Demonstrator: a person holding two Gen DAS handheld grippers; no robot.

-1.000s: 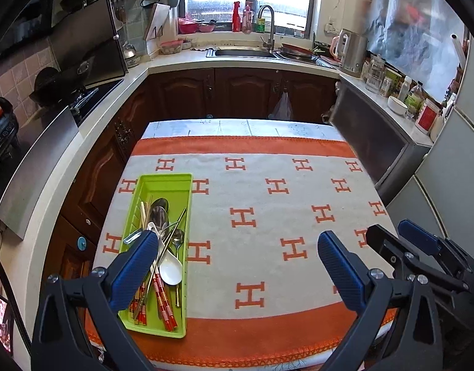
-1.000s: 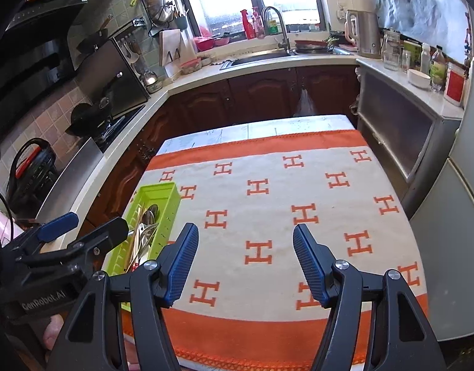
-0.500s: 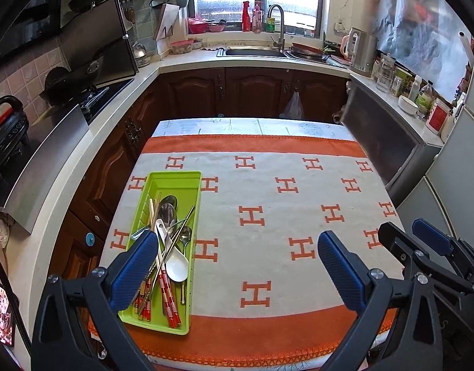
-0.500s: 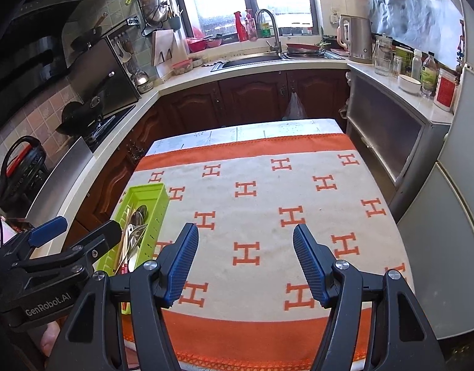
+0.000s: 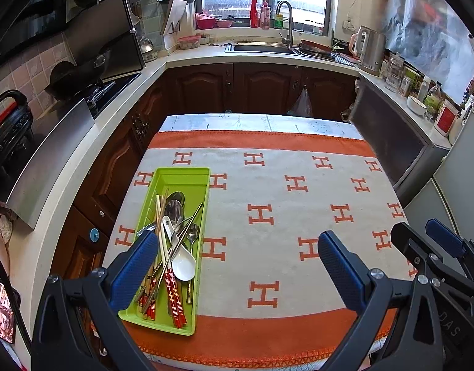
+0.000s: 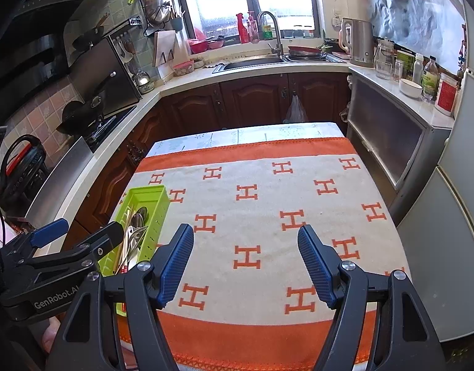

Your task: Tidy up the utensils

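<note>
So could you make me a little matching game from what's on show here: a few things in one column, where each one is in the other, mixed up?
Things:
1. white spoon
2. green tray
3. kettle
4. left gripper

Places:
A. on the counter right of the sink
B. in the air above the table's near edge, open
C. lying in the tray among chopsticks
D. on the cloth, at the table's left side

Pairs: 1-C, 2-D, 3-A, 4-B
</note>
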